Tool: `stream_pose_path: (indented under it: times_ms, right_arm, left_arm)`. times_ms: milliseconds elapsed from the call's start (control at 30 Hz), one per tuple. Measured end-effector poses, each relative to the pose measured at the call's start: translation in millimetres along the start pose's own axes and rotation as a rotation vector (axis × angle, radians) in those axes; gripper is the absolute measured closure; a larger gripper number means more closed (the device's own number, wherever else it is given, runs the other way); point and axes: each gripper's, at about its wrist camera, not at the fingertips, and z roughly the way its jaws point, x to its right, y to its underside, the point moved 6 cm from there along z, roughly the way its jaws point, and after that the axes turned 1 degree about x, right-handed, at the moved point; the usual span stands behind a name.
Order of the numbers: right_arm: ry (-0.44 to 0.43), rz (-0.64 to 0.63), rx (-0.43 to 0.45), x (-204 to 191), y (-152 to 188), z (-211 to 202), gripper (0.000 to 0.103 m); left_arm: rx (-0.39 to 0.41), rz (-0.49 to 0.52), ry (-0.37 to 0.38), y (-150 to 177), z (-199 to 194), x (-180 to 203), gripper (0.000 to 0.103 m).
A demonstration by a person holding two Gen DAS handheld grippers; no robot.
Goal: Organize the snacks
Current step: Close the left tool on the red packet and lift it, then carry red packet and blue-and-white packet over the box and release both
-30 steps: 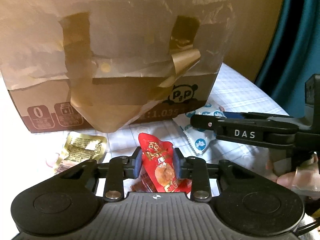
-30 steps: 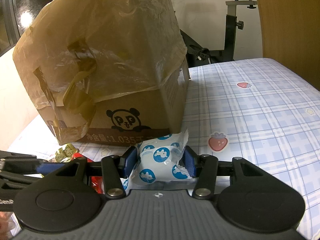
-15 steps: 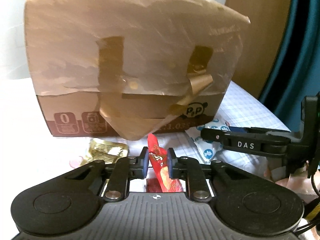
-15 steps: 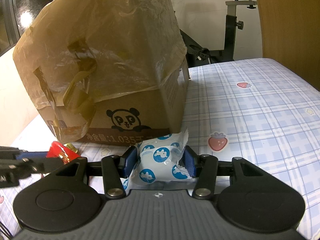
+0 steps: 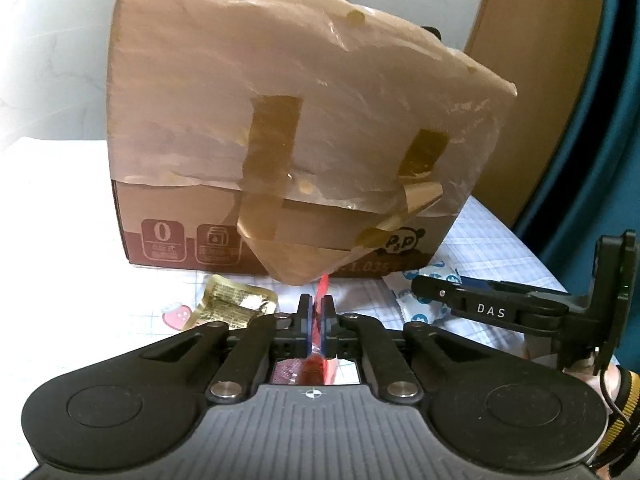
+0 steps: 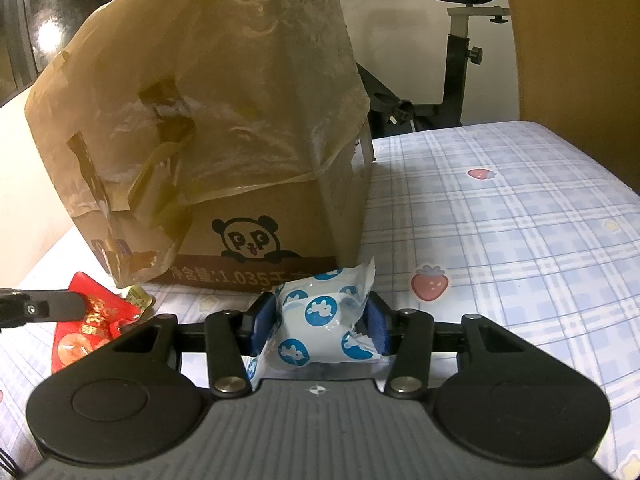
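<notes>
The cardboard box [image 6: 256,236] carries a panda logo [image 6: 250,242] lettered "PP" on its front face. Below the logo, a brown band [image 6: 240,276] reads "净含量:1.035" (the trailing characters are cut off by the white snack packet [image 6: 324,320]). At the box's lower left corner, a square icon [image 5: 163,240] shows a large "0"; the small print beneath it is illegible. The right gripper [image 5: 416,292] finger is marked "DAS" [image 5: 491,311].
</notes>
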Motion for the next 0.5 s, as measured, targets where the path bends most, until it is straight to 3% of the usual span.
stream_pose_path:
  times_ms: [333,500]
  right_arm:
    - [0.025,-0.002,0.008,1.0,-2.0,-6.5,0.056]
    - [0.019,0.061,0.022,7.3,-2.8,-23.0,0.059]
  left_arm:
    - [0.043,-0.004,0.007,-6.4,-18.5,-4.6,0.100]
    - [0.088,-0.008,0.003,-14.1,-39.0,-10.0,0.100]
